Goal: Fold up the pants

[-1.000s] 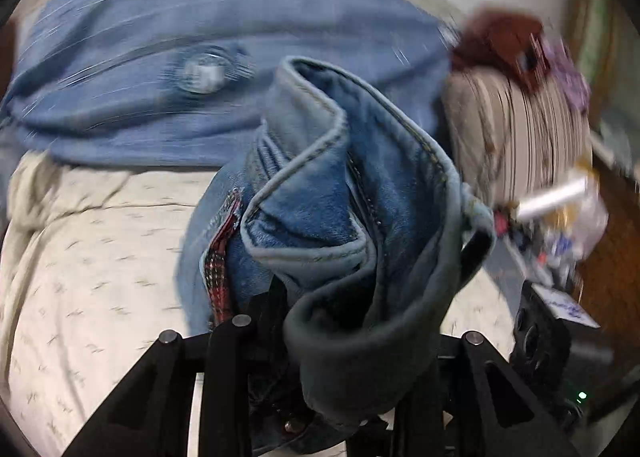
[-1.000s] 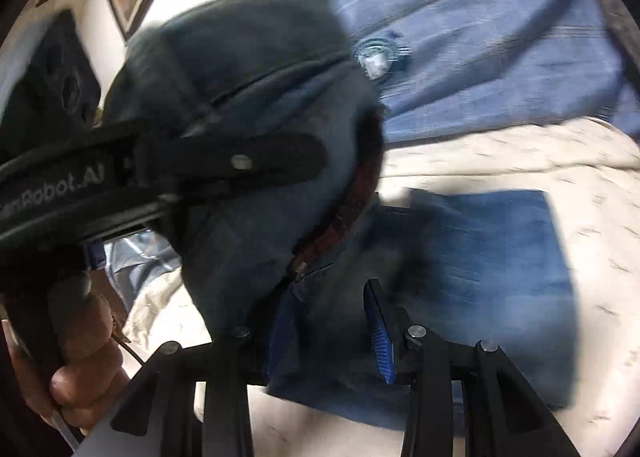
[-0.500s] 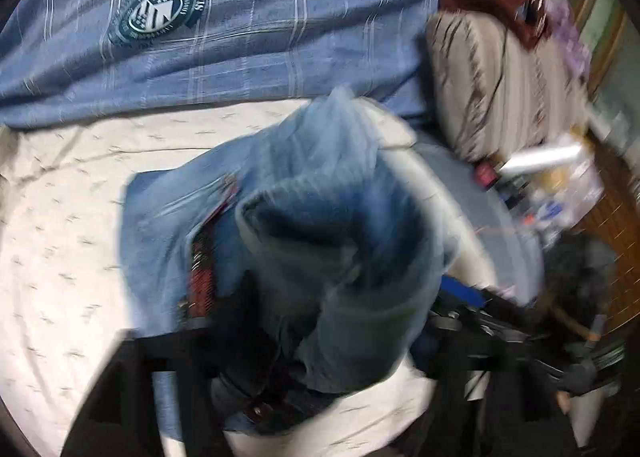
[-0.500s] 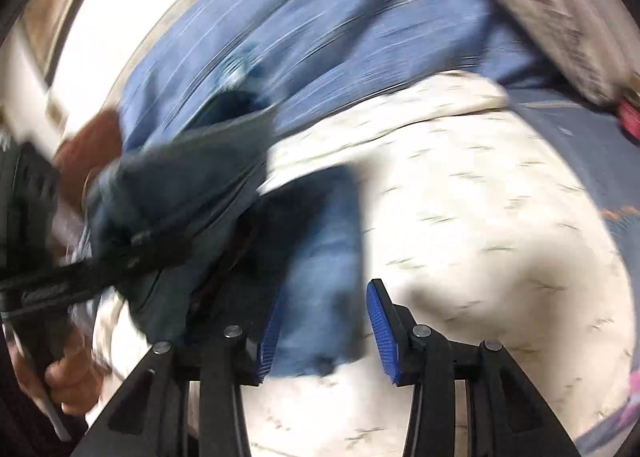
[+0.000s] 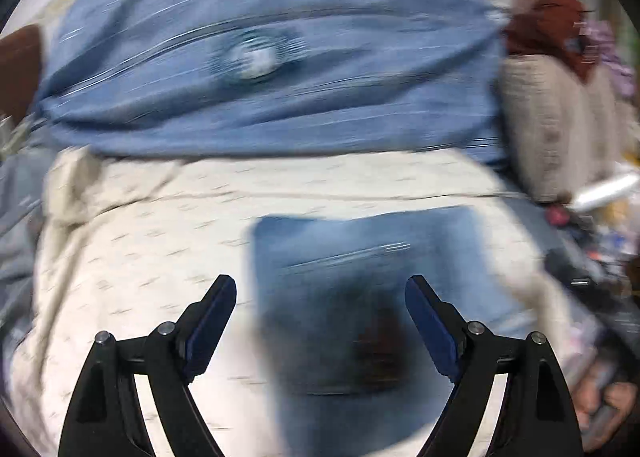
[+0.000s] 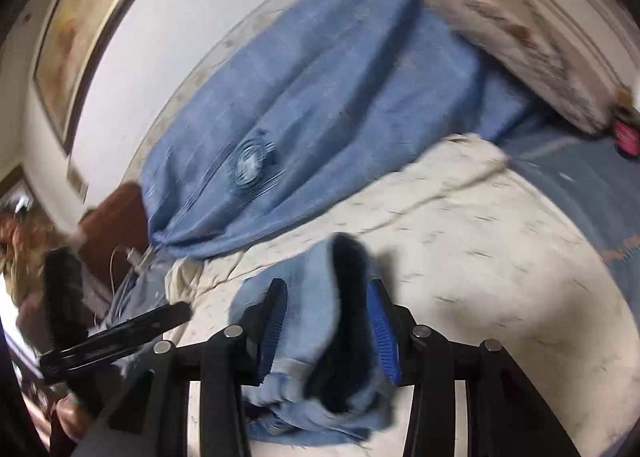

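The blue jeans [image 5: 360,297] lie folded on the cream bedspread [image 5: 140,277], blurred by motion. My left gripper [image 5: 320,279] hovers over them with its jaws wide and still opening; the denim shows in the gap below, and neither pad touches it. In the right wrist view a bunched fold of the jeans [image 6: 320,321] fills the space between the blue pads [image 6: 276,313]. My right gripper [image 6: 328,297] is closing and pressing on that fold. A black finger of the left gripper [image 6: 120,337] shows at the left there.
A blue blanket with a round emblem [image 5: 256,57] lies across the back of the bed. A striped pillow [image 5: 560,129] and clutter [image 5: 600,249] sit at the right. A framed picture [image 6: 80,29] hangs on the wall. A person's hand [image 5: 600,409] shows low right.
My left gripper has let go of the bunched jeans and opened wide; the jeans now lie flat on the bed. The right gripper has swung round, and a denim fold now sits between its pads.
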Action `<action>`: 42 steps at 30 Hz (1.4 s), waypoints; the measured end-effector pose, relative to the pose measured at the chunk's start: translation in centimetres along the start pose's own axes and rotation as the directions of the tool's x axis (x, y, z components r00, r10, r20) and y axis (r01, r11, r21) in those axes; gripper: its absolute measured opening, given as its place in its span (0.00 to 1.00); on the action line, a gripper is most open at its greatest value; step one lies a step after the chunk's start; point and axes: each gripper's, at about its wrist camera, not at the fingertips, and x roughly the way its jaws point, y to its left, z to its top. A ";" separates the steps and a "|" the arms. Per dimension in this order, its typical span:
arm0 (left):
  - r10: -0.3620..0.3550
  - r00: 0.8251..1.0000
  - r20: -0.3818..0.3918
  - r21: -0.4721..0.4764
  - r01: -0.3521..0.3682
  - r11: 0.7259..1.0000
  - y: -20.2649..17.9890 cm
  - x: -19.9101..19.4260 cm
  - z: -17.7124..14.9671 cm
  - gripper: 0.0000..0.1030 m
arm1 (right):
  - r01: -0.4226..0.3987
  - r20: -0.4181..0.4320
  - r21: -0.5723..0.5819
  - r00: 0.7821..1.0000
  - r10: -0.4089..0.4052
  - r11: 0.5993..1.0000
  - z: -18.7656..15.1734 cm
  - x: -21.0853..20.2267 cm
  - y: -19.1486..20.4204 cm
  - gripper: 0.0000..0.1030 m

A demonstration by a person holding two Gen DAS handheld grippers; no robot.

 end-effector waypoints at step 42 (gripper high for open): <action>0.168 0.984 0.063 0.083 -0.173 0.981 1.7 6.6 1.7 0.91 | 0.154 -0.216 -0.153 0.959 -0.185 0.976 -1.4 8.3 3.4 0.39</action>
